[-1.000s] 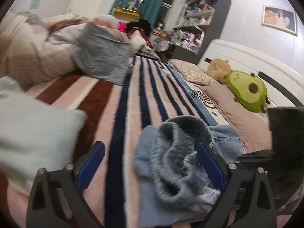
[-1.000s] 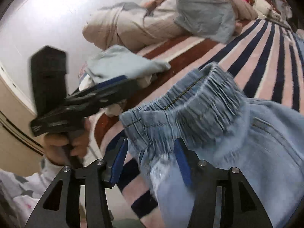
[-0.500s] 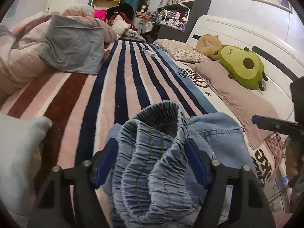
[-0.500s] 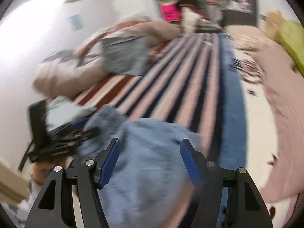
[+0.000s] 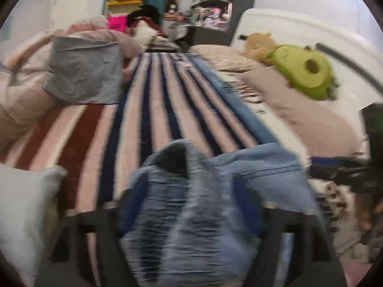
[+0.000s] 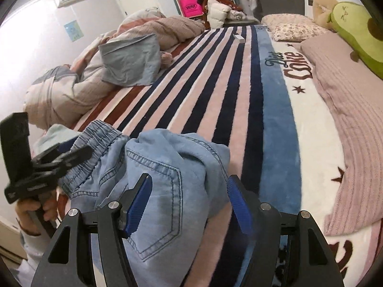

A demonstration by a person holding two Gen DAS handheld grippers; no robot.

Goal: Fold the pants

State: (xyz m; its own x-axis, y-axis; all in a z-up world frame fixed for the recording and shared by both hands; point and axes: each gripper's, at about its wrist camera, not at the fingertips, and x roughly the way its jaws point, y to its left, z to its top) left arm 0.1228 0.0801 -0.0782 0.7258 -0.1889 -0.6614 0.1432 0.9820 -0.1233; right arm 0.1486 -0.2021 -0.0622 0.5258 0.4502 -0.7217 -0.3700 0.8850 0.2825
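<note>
At the near edge of the striped blanket (image 6: 196, 91) the denim pants (image 6: 167, 181) lie bunched; the right gripper (image 6: 189, 203) hangs released over a back pocket; the left gripper (image 5: 189, 205) straddles the elastic waistband (image 6: 100, 134), its grip too blurred to tell; lifting the heap unflattened could lock in creases or drag it off the bed's near edge
</note>
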